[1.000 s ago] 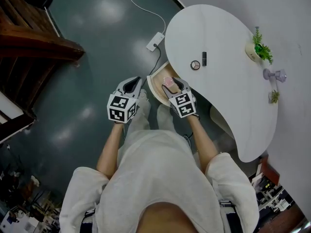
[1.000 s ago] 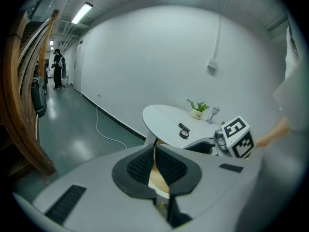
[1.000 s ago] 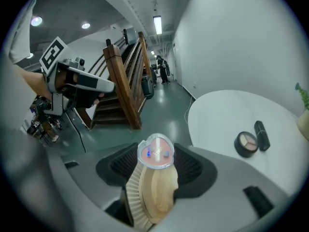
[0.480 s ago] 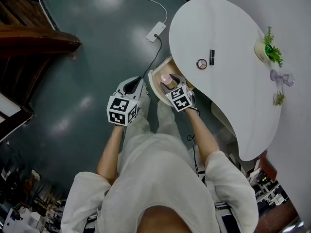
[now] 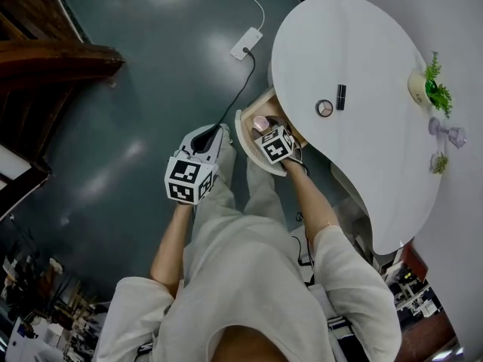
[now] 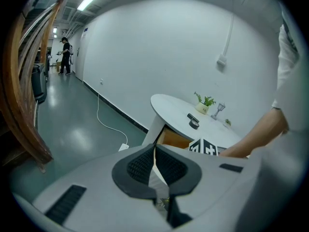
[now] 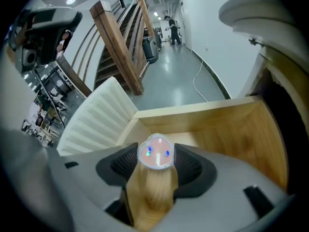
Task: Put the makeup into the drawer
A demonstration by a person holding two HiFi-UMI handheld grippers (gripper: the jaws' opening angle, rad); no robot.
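A pink makeup piece with a clear heart-shaped cap sits between the pads of my right gripper, which is shut on it. It hangs low inside the open wooden drawer, close behind the ribbed white drawer front. In the head view the right gripper and the makeup are over the drawer, under the edge of the white table. My left gripper hovers just left of the drawer; its jaws are shut with nothing in them.
A round compact and a black lipstick lie on the table top. A potted plant and small ornaments stand along its far edge. A white power strip with a cable lies on the dark floor. A wooden staircase stands at the left.
My right gripper has dropped and tipped further down, carrying the makeup from above the drawer into it. The left gripper has sunk a little.
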